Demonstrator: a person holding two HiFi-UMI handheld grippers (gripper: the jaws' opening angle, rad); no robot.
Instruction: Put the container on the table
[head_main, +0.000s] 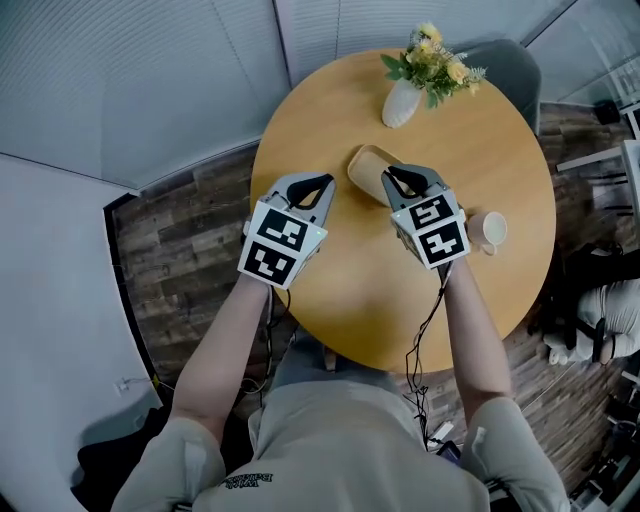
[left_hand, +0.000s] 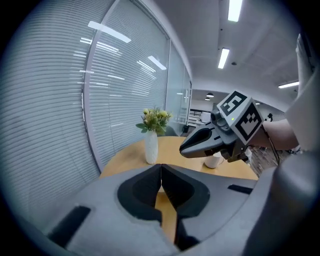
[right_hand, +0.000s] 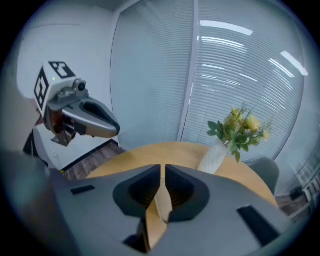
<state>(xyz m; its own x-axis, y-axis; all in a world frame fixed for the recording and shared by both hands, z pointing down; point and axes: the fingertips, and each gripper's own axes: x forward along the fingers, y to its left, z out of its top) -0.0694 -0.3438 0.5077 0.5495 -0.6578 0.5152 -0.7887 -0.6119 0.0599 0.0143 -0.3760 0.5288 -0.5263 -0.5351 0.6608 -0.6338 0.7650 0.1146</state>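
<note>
The container (head_main: 368, 168) is a light wooden, shallow, oval dish on or just above the round wooden table (head_main: 340, 280), near its middle; I cannot tell whether it touches the top. My right gripper (head_main: 405, 181) is shut on its near rim, and the thin wooden wall (right_hand: 162, 205) shows pinched between the right gripper's (right_hand: 163, 175) jaws. My left gripper (head_main: 310, 184) hovers to the left of the container, apart from it. The left gripper's (left_hand: 160, 172) jaws are shut with nothing between them. The right gripper (left_hand: 202, 142) also shows in the left gripper view.
A white vase of yellow flowers (head_main: 405, 100) stands at the table's far side. A white cup (head_main: 491, 231) sits right of my right gripper. A grey chair (head_main: 510, 62) is behind the table. Blinds and glass walls surround the far side.
</note>
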